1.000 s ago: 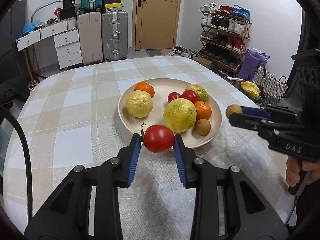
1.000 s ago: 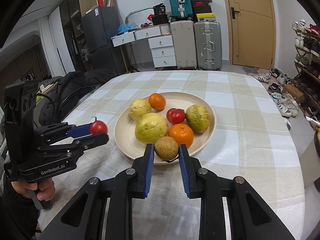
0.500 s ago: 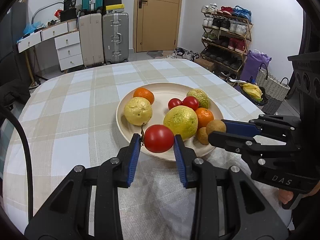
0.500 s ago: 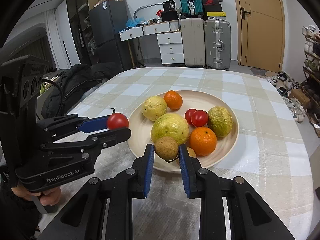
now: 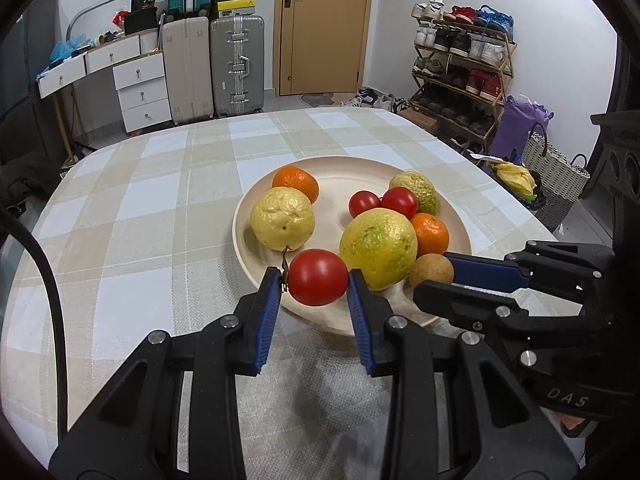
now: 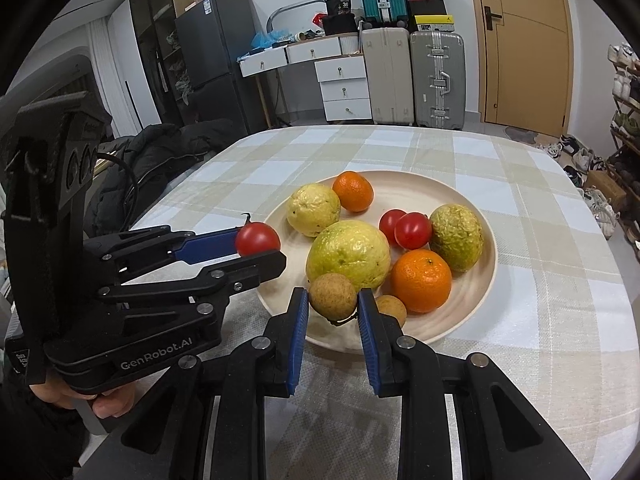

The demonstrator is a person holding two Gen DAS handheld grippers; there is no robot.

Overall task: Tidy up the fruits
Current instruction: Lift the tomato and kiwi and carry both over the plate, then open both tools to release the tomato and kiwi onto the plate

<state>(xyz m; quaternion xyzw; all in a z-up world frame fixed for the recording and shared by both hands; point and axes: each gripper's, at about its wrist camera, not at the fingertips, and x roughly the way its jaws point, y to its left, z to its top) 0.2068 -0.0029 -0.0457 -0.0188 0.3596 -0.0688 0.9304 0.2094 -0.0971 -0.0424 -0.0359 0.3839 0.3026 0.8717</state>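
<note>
A cream plate point(image 5: 340, 164) point(image 6: 476, 316) on the checked table holds two yellow-green citrus fruits, a green one, two oranges, two small tomatoes and a small brown fruit point(image 6: 391, 309). My left gripper point(image 5: 314, 278) is shut on a red tomato point(image 5: 318, 277) point(image 6: 257, 239) just above the plate's near-left rim. My right gripper point(image 6: 333, 297) is shut on a brown round fruit point(image 6: 333, 296) point(image 5: 431, 270) over the plate's near rim, beside the big yellow-green fruit point(image 6: 348, 254). The two grippers are close together.
The checked tablecloth point(image 5: 140, 216) covers a rounded table. Suitcases point(image 5: 236, 64) and white drawers point(image 5: 140, 92) stand behind, a shoe rack point(image 5: 460, 68) and a basket point(image 5: 556, 176) to the right. A dark jacket point(image 6: 152, 160) lies beside the table's left edge.
Both grippers moved in toward the plate with their fruits. The right gripper moved left, close to the left one, and now holds the brown fruit over the plate's near rim.
</note>
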